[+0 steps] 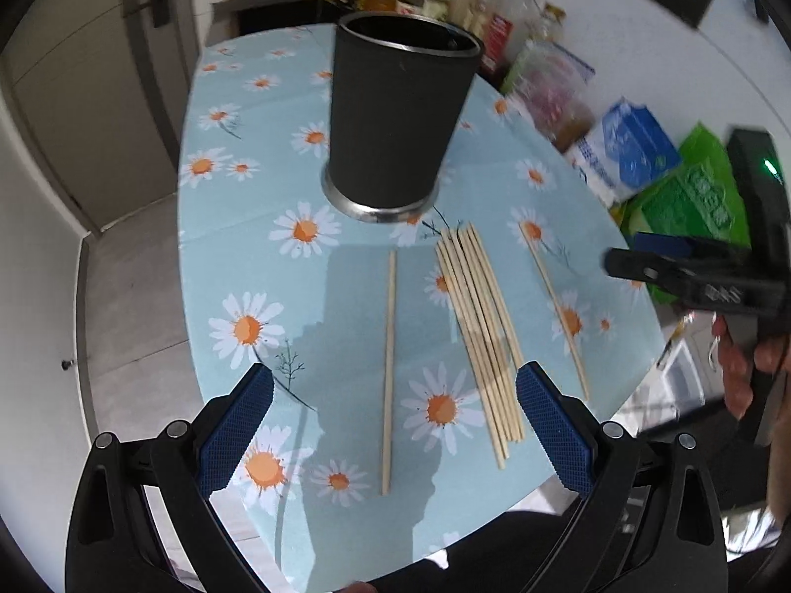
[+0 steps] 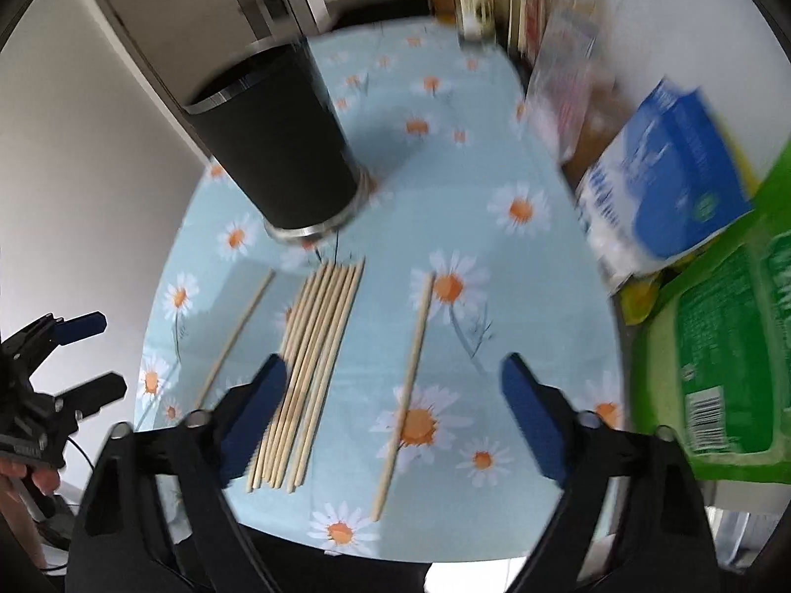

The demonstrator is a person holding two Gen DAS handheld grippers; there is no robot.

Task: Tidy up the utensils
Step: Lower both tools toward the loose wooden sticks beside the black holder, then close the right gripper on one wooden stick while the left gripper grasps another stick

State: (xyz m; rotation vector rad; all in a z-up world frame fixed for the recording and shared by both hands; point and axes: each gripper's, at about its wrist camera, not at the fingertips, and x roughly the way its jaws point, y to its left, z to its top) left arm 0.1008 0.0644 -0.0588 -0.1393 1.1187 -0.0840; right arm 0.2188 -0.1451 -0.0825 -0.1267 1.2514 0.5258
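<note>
Table point(image 1: 237, 257): round, covered with a light blue cloth printed with daisies.

Left side: the left gripper point(image 1: 395, 425) is above the near edge, pointing steeply down, its blue-padded jaws spread wide with nothing between the pads. A single wooden chopstick point(image 1: 389, 370) lies flat on the cloth beneath the gap, running away from the camera and clear of both pads.

Centre: a black cylindrical utensil holder point(image 1: 395, 118) with a metal base ring stands upright, mouth open; no contents can be made out from these angles. Just in front of its base lies a bundle of chopsticks point(image 1: 482, 336), side by side and touching one another, flat on the cloth.

Right of the bundle: another lone chopstick point(image 2: 408, 385) lies apart from it, roughly parallel. The right gripper point(image 2: 395, 390) hovers over this stick with jaws well apart; the stick sits between them but neither pad touches it. The view is blurred by motion.

Far right edge: a blue-and-white packet point(image 2: 667, 178) and a green package point(image 2: 717, 356) sit by the wall, with bottles point(image 1: 494, 0) blurred behind them.
</note>
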